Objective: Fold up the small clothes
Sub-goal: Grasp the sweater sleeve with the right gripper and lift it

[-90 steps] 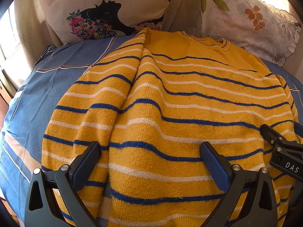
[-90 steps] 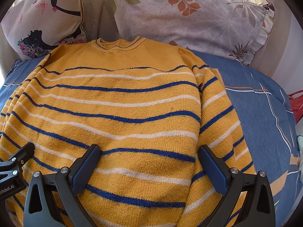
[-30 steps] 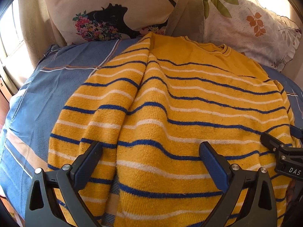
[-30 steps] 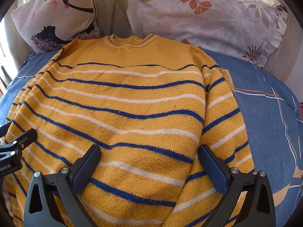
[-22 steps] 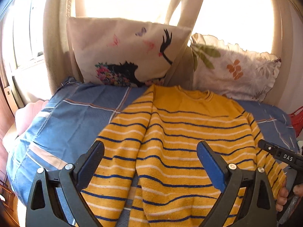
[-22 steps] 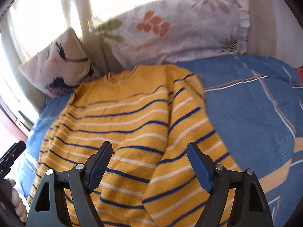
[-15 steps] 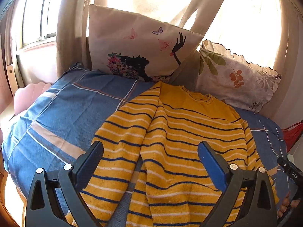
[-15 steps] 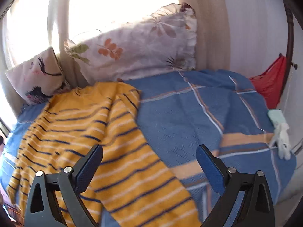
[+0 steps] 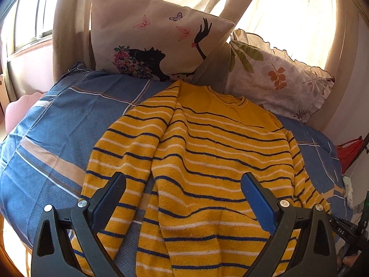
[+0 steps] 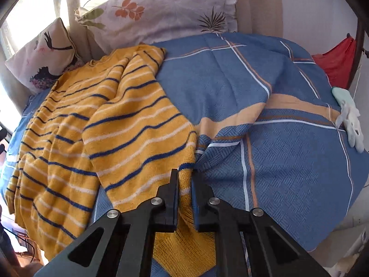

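Note:
A yellow sweater point(image 9: 207, 152) with blue and white stripes lies flat on a blue checked bed cover point(image 9: 57, 133), neck toward the pillows. My left gripper point(image 9: 184, 196) is open and empty, held above the sweater's lower part. My right gripper point(image 10: 185, 184) is shut on the cuff end of the sweater's right sleeve point(image 10: 143, 138), at the sweater's right edge on the bed cover point(image 10: 288, 150). The sweater's body point(image 10: 57, 127) lies to the left of that sleeve.
Two pillows lean at the head of the bed: one with a woman's silhouette point(image 9: 156, 41) and one with leaves point(image 9: 276, 76). A pale glove-like cloth point(image 10: 350, 120) lies at the bed's right edge. A red item point(image 10: 334, 62) hangs beyond it.
Both grippers pulled back from the sweater's hem. The right gripper swung right to the sleeve and shut on its cuff end. The left gripper stayed open.

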Motion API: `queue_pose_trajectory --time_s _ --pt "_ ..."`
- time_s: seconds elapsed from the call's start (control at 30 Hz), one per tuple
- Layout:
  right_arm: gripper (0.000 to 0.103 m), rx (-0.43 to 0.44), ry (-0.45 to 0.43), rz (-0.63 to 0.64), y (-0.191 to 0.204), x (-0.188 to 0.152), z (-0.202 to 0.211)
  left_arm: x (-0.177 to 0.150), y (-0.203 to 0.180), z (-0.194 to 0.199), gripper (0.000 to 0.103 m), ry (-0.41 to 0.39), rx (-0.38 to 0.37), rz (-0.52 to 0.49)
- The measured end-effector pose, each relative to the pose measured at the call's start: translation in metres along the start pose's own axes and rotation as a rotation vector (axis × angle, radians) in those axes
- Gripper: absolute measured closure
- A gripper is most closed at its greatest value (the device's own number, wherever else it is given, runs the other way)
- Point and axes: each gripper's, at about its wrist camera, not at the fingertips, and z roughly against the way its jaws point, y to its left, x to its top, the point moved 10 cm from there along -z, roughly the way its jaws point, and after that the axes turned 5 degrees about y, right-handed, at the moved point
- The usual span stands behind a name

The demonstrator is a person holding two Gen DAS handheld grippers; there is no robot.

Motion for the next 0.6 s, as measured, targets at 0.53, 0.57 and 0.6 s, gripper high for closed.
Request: queue_pose_trajectory --time_s 0.53,0.57,0.6 --pt "0.096 -0.43 -0.237 -0.338 -0.186 0.166 0.11 0.036 0.108 0.045 0.004 -0.138 0.167 0.17" --pt "0.096 -0.436 -0.23 -0.339 -0.183 0.169 0.108 0.035 0.114 0.045 0.004 -0.139 0.172 0.182" --pt "0.096 -0.425 -0.225 -0.334 -0.174 0.172 0.107 0.035 0.121 0.047 0.004 -0.142 0.176 0.192"
